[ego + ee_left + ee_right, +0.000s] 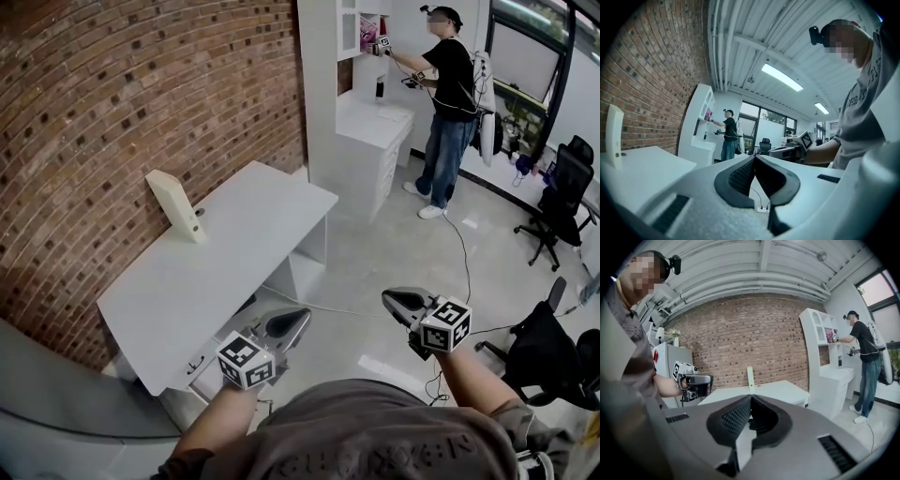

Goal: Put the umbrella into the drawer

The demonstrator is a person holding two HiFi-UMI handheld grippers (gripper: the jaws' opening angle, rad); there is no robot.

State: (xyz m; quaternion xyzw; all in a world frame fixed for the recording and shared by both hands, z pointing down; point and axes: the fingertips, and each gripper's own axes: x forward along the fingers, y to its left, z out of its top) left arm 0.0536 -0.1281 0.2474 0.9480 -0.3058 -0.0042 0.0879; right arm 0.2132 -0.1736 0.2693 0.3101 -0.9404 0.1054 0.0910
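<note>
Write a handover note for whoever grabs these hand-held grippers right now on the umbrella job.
Left hand-held gripper: shut, empty, held in the air by the desk.
Right hand-held gripper: shut, empty, level with it.
Umbrella: in no view.
Drawer: probably the handled front under the desk's near edge; open or closed, cannot tell.
Done: nothing that shows.
Left: find the umbrella, open the drawer, put it in.

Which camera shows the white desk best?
Head view: the white desk shows whole from above. Left gripper view catches only part of its top; right gripper view sees that top nearly edge-on.
</note>
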